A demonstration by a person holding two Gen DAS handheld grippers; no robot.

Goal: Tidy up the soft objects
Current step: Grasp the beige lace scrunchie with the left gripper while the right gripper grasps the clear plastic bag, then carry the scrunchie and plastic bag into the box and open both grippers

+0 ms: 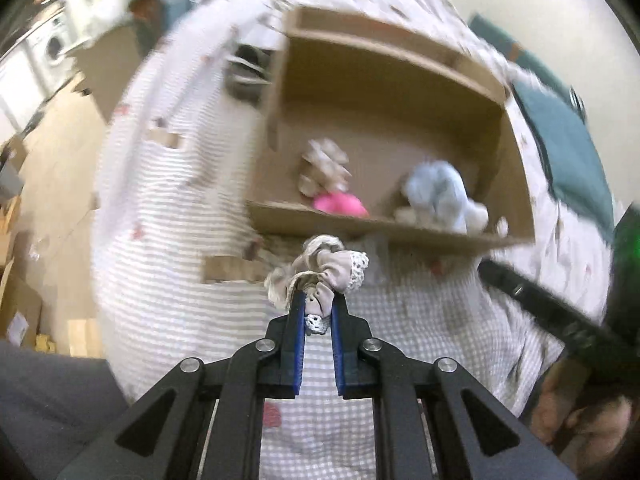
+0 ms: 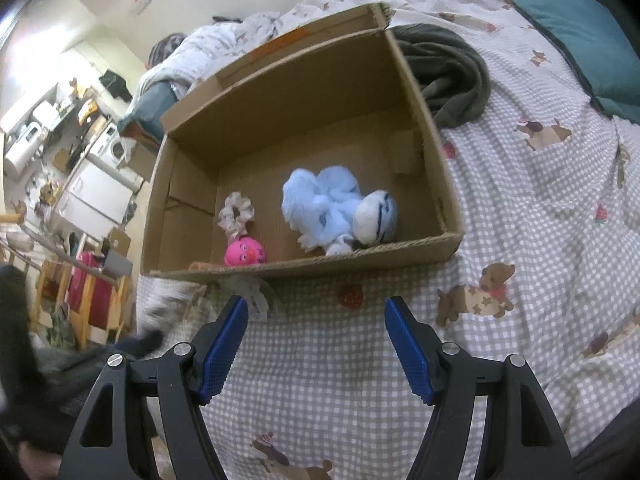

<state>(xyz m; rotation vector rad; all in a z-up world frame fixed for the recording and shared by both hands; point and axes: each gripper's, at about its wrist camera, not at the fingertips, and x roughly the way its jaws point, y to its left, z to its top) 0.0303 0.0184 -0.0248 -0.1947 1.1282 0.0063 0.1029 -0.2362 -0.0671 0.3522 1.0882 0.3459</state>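
My left gripper [image 1: 318, 298] is shut on a beige scrunchie with lace trim [image 1: 324, 268], held just in front of the near wall of a cardboard box [image 1: 360, 228]. Inside the box lie another beige scrunchie [image 1: 326, 166], a pink ball toy [image 1: 340, 204] and a light blue plush [image 1: 440, 194]. In the right wrist view the same box [image 2: 420, 246] holds the scrunchie [image 2: 236, 214], the pink toy [image 2: 244, 254] and the blue plush [image 2: 336, 208]. My right gripper [image 2: 316, 306] stands open above the checked bedspread, with nothing between its fingers.
The box sits on a bed with a checked and dog-printed cover [image 2: 520, 208]. A dark grey garment [image 2: 448, 76] lies beside the box's right wall, a teal pillow [image 2: 588, 44] further right. The other gripper and a hand [image 1: 572, 396] show at the lower right of the left wrist view.
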